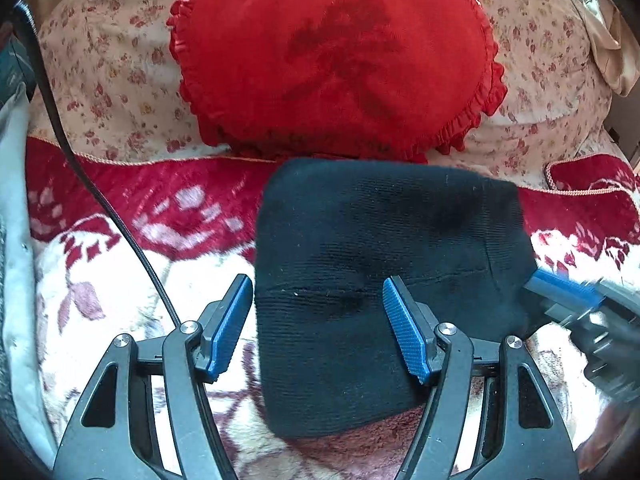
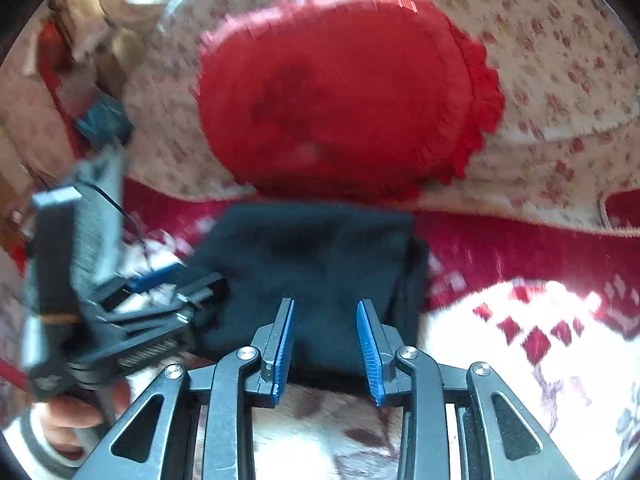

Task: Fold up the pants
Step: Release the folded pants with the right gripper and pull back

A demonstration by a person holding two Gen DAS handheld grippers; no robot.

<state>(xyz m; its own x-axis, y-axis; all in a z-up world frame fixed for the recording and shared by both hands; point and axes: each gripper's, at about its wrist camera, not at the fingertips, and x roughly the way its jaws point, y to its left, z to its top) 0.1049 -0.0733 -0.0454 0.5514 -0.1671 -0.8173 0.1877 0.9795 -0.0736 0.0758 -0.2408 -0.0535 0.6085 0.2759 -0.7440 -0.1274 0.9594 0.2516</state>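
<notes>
we see the folded black pants (image 1: 384, 248) just below the red cushion (image 1: 332, 56); left gripper (image 1: 318, 320) and right gripper (image 2: 326, 344) both hover apart, clamping nothing.

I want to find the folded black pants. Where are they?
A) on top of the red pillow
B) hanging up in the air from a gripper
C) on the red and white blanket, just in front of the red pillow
C: the folded black pants lie flat on the red and white blanket, just in front of the red pillow.
</notes>
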